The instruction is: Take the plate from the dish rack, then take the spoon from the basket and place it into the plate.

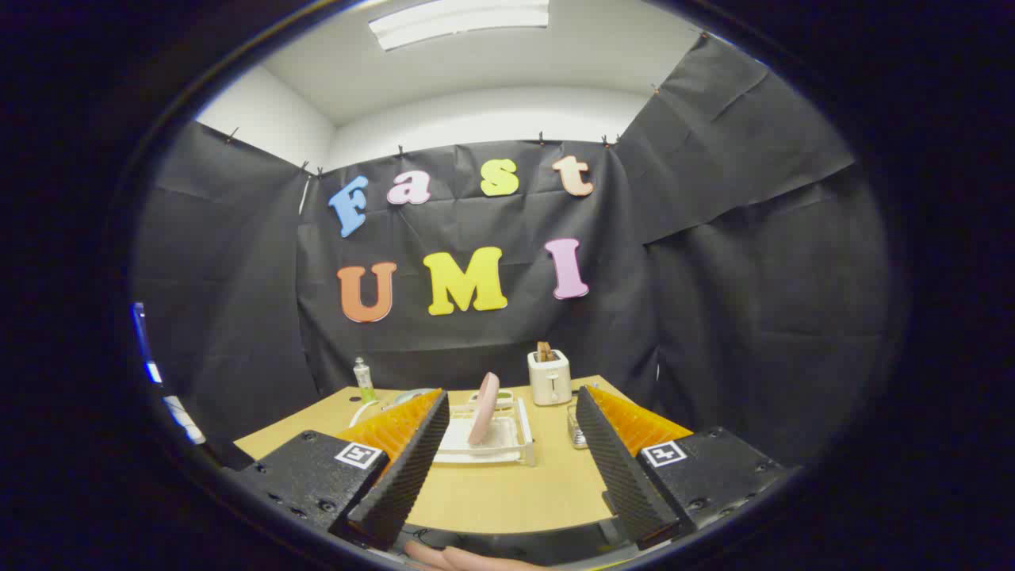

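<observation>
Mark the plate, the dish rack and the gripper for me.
plate (484, 408): gripper view, middle of its upright face.
dish rack (523, 428): gripper view, right side rail.
gripper (511, 440): gripper view, midway between its open fingers, short of the rack.

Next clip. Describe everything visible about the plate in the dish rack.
The plate is pink, round and plain, smooth like plastic or ceramic. It stands on edge in the white dish rack, leaning slightly, seen nearly edge-on. The rack sits on the wooden table beyond the open gripper, whose fingers are apart and touch nothing. Only the rack touches the plate.
</observation>
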Motion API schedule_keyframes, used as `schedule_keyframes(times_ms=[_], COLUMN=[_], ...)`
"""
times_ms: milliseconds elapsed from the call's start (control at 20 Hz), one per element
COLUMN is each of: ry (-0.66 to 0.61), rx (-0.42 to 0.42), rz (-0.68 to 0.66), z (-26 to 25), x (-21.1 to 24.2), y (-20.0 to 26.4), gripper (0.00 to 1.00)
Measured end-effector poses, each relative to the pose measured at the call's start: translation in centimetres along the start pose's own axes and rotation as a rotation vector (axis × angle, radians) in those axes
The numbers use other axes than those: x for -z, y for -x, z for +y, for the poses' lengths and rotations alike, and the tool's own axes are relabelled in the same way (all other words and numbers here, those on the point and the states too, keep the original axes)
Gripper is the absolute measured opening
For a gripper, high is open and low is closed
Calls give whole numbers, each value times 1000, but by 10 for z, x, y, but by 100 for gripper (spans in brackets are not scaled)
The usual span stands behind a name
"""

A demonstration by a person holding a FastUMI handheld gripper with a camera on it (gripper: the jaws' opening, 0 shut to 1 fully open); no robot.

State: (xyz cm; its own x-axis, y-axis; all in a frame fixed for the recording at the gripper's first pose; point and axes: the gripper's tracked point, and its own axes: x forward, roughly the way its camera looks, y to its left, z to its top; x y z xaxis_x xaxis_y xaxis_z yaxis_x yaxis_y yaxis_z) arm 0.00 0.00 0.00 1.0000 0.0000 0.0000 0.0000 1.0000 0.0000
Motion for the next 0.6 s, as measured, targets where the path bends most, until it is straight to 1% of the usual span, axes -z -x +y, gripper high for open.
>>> schedule_keyframes(times_ms=[200,600], ry=[3,7], rx=[13,16], rz=[2,29], z=[-8,-9], x=[2,8], y=[-1,-3], gripper=[100,100])
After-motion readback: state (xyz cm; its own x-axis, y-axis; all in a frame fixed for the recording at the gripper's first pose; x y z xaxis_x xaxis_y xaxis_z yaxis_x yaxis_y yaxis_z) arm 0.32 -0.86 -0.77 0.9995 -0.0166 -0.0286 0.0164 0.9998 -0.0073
